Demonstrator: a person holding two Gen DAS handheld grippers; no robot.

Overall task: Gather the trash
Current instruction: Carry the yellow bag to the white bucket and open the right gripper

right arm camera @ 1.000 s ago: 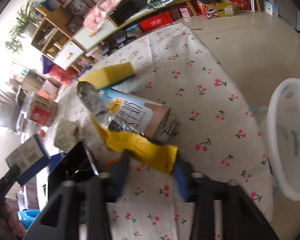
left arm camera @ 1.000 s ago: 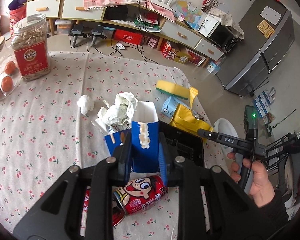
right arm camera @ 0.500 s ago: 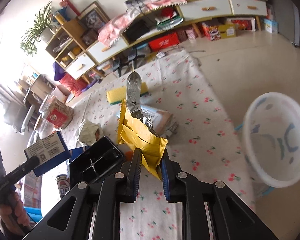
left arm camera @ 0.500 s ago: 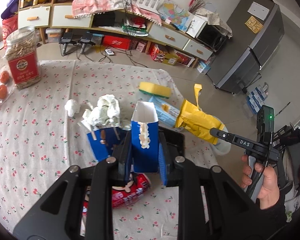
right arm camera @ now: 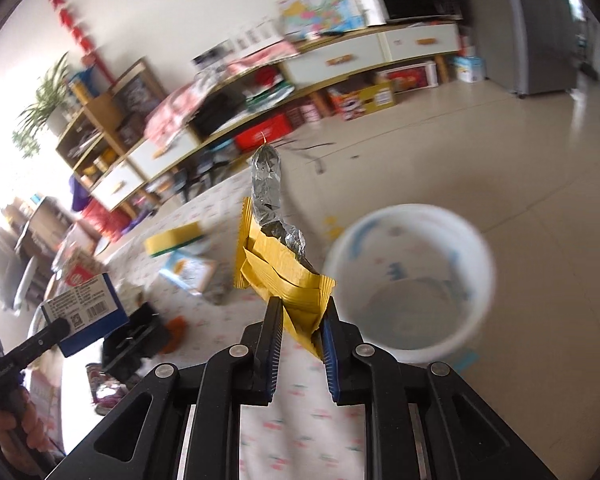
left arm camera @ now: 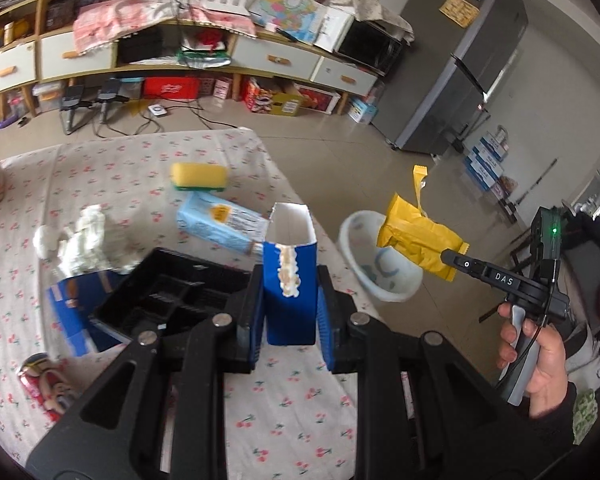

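Observation:
My left gripper (left arm camera: 290, 292) is shut on an open blue carton (left arm camera: 289, 276) with a white inside, held upright above the table's right part. My right gripper (right arm camera: 300, 316) is shut on a crumpled yellow foil-lined wrapper (right arm camera: 276, 268), lifted off the table. From the left wrist view the same wrapper (left arm camera: 418, 240) hangs over a white plastic bin (left arm camera: 380, 268) that stands on the floor beside the table. In the right wrist view that bin (right arm camera: 460, 320) lies just right of the wrapper, and the blue carton (right arm camera: 84, 312) shows at the left.
On the cherry-print tablecloth (left arm camera: 292, 396) lie a black plastic tray (left arm camera: 168, 292), a light blue box (left arm camera: 216, 224), a yellow sponge (left arm camera: 198, 176), crumpled white tissues (left arm camera: 82, 236), a flat blue carton (left arm camera: 70, 304) and a red can (left arm camera: 44, 384). A hand (left arm camera: 540, 356) holds the right gripper's handle.
The right gripper shut on the yellow wrapper, lifted it off the table and carried it toward the white bin. The left gripper carried the blue carton rightward, toward the table's edge.

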